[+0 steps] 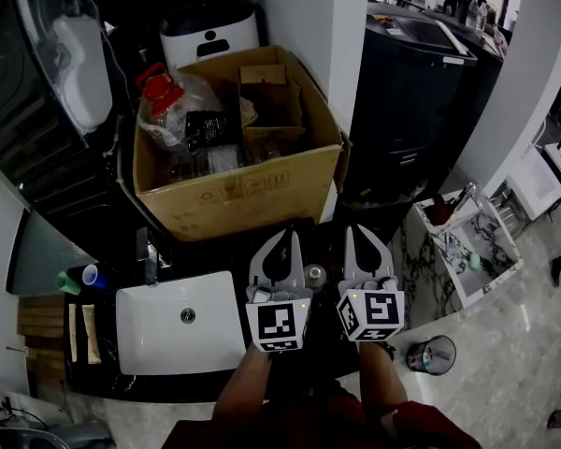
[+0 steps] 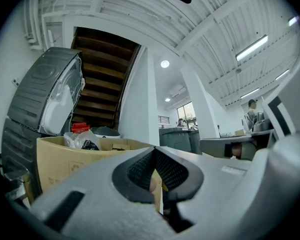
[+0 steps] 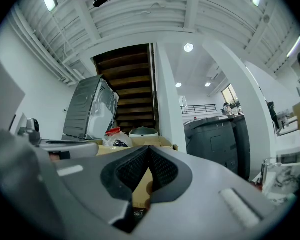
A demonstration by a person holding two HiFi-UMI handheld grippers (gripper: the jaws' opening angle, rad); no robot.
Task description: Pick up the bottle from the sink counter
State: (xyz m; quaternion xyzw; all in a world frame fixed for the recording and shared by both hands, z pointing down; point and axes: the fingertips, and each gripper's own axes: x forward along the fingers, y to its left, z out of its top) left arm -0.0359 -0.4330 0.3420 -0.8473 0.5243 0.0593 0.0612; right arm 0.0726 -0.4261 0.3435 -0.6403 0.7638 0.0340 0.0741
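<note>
In the head view a small round grey top [image 1: 315, 275], probably the bottle seen from above, stands on the dark counter [image 1: 215, 255] right of the white sink [image 1: 150, 340]. It lies between my two grippers. My left gripper [image 1: 290, 236] is just left of it and my right gripper [image 1: 350, 230] just right; both point toward the cardboard box [image 1: 234, 195]. In the left gripper view the left gripper [image 2: 154, 150] has its jaws meeting at the tips with nothing between them. The right gripper [image 3: 149, 148] in the right gripper view is shut the same way. Neither gripper view shows the bottle.
The open cardboard box holds a red-capped plastic jug [image 1: 168, 101] and packaging. Cups [image 1: 79, 277] stand left of the sink. A dark cabinet [image 1: 411, 101] rises at the right, a bin [image 1: 432, 354] stands on the floor, and a grey machine [image 2: 45, 99] is beyond the box.
</note>
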